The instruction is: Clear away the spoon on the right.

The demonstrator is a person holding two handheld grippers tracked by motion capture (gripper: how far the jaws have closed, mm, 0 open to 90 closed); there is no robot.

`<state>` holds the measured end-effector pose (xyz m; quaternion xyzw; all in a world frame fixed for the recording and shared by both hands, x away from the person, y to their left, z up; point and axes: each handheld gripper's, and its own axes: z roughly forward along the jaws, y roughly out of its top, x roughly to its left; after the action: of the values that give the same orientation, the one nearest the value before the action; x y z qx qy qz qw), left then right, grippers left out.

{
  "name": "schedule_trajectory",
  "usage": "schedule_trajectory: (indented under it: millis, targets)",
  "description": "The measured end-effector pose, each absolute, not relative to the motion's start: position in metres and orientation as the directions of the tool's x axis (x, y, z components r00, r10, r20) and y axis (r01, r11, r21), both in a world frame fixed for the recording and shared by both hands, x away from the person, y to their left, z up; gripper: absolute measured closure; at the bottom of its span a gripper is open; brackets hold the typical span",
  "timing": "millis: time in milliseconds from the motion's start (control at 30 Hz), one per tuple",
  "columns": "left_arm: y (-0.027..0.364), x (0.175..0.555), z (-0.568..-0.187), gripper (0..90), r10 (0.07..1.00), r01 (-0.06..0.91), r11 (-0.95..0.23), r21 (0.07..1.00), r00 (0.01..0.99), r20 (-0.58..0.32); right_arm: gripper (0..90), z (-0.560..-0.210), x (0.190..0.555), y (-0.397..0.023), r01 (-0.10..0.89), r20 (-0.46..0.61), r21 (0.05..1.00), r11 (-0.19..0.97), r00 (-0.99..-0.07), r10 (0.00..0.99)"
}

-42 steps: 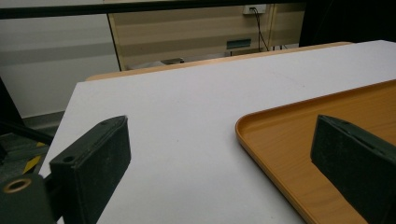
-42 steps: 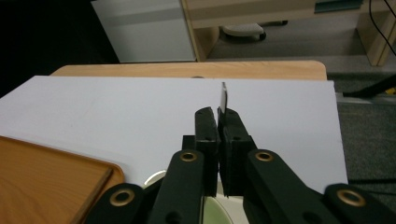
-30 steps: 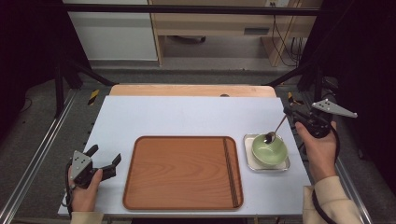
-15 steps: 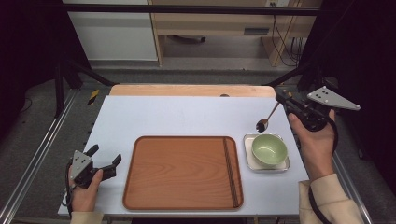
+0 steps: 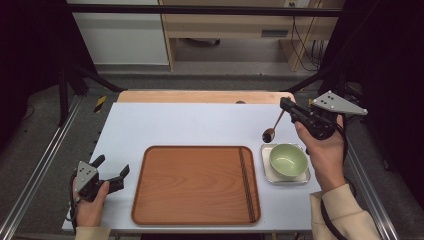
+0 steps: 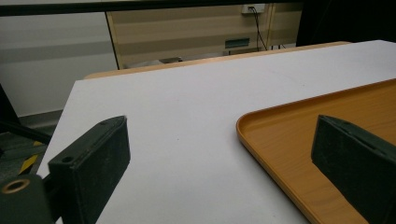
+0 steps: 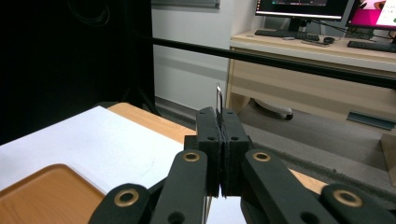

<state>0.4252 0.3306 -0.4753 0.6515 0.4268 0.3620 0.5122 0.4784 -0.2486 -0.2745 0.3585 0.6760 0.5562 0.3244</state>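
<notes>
From above, the right claw (image 5: 289, 106) clamps a spoon (image 5: 274, 126), its dark scoop hanging beside a green bowl (image 5: 288, 160); the right gripper view shows just the handle tip (image 7: 218, 95) above shut jaws. The left claw (image 5: 111, 173) gapes wide, holding nothing, beside the tray (image 5: 195, 185).

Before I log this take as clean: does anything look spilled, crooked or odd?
Nothing stands out. The green bowl sits upright on its small tray, the wooden tray lies square to the table, and the spoon hangs in the right claw, with no spill visible.
</notes>
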Motion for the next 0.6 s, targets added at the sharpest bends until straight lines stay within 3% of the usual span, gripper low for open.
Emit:
schedule_trajectory:
  millis: [600]
  targets:
    - [0.330, 0.426, -0.476, 4.2, 0.924, 0.189, -0.119, 0.975, 0.381, 0.039, 89.4, -0.294, 0.480, -0.207, 0.204, 0.020, 0.969, 0.139, -0.626, 0.780]
